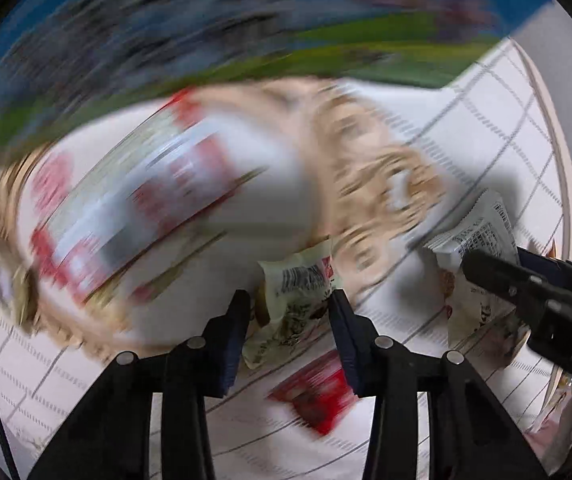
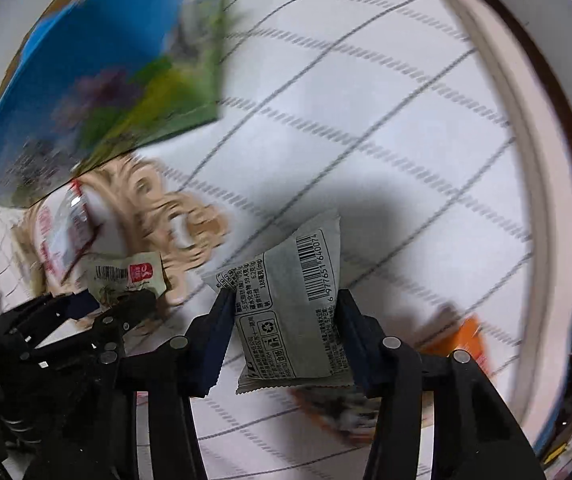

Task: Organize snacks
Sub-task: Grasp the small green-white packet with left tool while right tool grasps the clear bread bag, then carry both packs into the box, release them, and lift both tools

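My left gripper (image 1: pixel 290 300) is shut on a small cream packet (image 1: pixel 302 280) with a barcode and a red label, held above the cloth. In the right wrist view the same packet (image 2: pixel 125 276) shows at the left, in the left gripper (image 2: pixel 125 300). My right gripper (image 2: pixel 286 300) is shut on a grey-white packet (image 2: pixel 298 272) with a barcode and printed text; its pads press both sides. That grey packet (image 1: pixel 474 232) also appears at the right of the left wrist view. Both views are blurred by motion.
A beige woven basket (image 1: pixel 374 168) holds a white and red bag (image 1: pixel 145 208). A large blue and green bag (image 2: pixel 105 80) lies beyond it. A red packet (image 1: pixel 314 392) and an orange packet (image 2: pixel 458 344) lie on the gridded white cloth (image 2: pixel 366 100). The round table's edge (image 2: pixel 526 160) curves at the right.
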